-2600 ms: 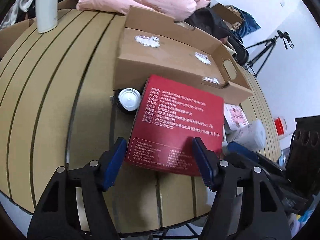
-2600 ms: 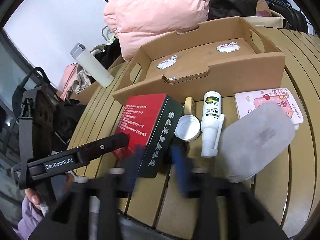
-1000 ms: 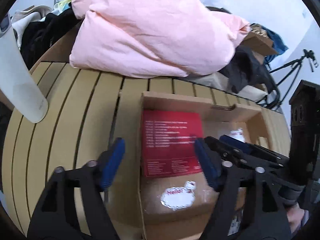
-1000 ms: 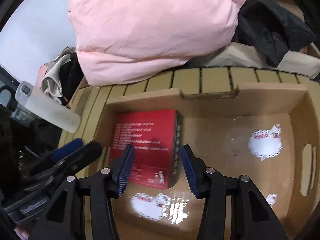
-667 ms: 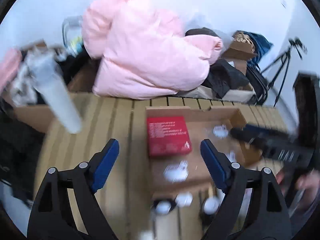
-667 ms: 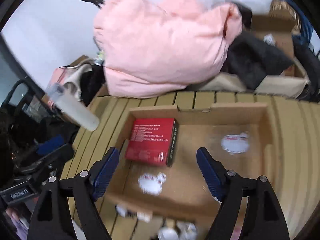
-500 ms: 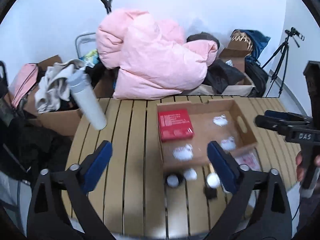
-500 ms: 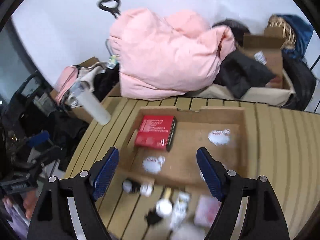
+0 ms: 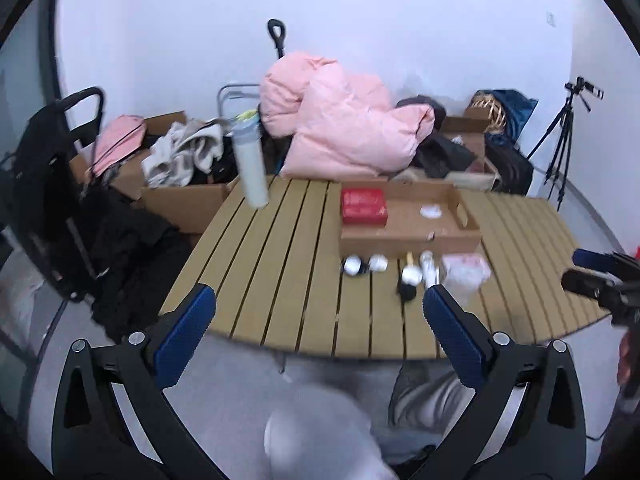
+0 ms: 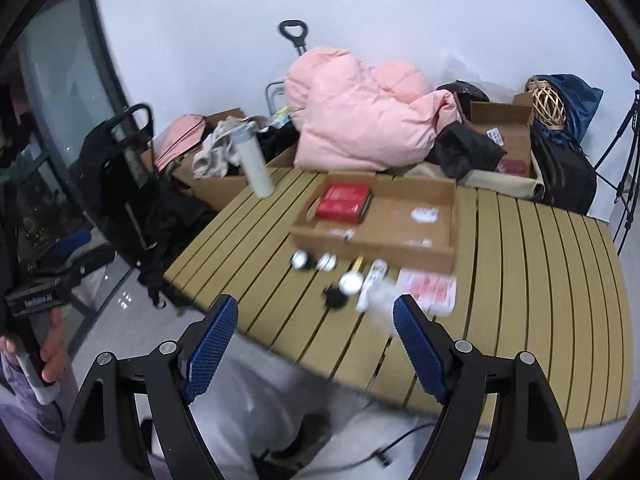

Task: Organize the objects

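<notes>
Motion blur is smearing the small things lying in a row on the slatted surface (image 10: 520,264); their number is not telling clearly. One red box (image 10: 343,197) is lying in the cardboard tray's (image 10: 376,245) left end. Both the left gripper (image 9: 316,324) and right gripper (image 10: 314,334) are hanging with fingers spread, pinching nothing.

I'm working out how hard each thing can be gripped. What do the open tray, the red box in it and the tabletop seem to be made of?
Tray: plain brown corrugated cardboard, matte, with folded walls and a cut handle slot.
Red box: probably printed paperboard, smooth with a slight sheen; sharp edges, white print.
Tabletop: parallel tan slats with dark gaps, wood-look, matte; whether wood or coated metal cannot be told.
</notes>
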Action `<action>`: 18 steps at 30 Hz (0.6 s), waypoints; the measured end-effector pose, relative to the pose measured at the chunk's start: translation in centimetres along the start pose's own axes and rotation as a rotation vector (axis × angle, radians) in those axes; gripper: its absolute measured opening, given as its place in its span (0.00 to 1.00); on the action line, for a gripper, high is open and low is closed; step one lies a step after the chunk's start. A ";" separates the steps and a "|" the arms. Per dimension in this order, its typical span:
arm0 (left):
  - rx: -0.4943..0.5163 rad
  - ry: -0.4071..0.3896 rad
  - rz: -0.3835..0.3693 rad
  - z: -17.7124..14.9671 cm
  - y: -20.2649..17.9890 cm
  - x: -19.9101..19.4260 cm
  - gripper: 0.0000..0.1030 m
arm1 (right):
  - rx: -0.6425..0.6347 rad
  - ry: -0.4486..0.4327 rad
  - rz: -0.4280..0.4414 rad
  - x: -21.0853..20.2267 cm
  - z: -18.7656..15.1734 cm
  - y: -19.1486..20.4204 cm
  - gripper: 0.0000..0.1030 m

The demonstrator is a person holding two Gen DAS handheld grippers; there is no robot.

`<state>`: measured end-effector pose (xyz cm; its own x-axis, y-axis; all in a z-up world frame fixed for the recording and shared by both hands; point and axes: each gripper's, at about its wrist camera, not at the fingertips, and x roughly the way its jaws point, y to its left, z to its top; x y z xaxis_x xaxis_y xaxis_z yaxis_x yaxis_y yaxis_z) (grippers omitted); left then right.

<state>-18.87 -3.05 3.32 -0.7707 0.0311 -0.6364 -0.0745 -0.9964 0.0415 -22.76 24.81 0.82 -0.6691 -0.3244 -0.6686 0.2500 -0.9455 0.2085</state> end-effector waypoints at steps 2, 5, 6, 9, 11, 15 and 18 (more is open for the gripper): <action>0.013 0.024 -0.003 -2.3 -0.6 -0.7 1.00 | -0.007 0.010 -0.015 -0.9 -3.5 1.2 0.81; 0.037 0.066 -0.016 -5.3 -1.8 -1.6 1.00 | 0.023 0.057 -0.010 -1.0 -8.0 2.1 0.81; 0.046 0.077 -0.019 -5.8 -2.2 -1.7 1.00 | 0.039 0.066 0.005 -1.1 -9.2 2.3 0.81; 0.058 0.083 -0.017 -6.6 -3.0 -2.2 1.00 | 0.071 0.062 0.000 -1.4 -11.3 2.3 0.81; 0.060 0.071 -0.019 -6.8 -3.2 -2.7 1.00 | 0.057 0.061 -0.008 -1.5 -11.1 2.7 0.81; 0.036 0.071 -0.030 -7.0 -3.1 -2.9 1.00 | 0.032 0.012 -0.001 -2.6 -10.8 3.1 0.81; 0.035 0.092 -0.033 -7.1 -3.1 -2.1 1.00 | 0.053 0.016 0.024 -2.5 -10.8 3.0 0.81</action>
<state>-12.52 -0.64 -0.91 -0.7058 0.0552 -0.7063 -0.1227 -0.9914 0.0452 -12.72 23.06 -4.60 -0.6521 -0.3472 -0.6740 0.2283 -0.9376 0.2621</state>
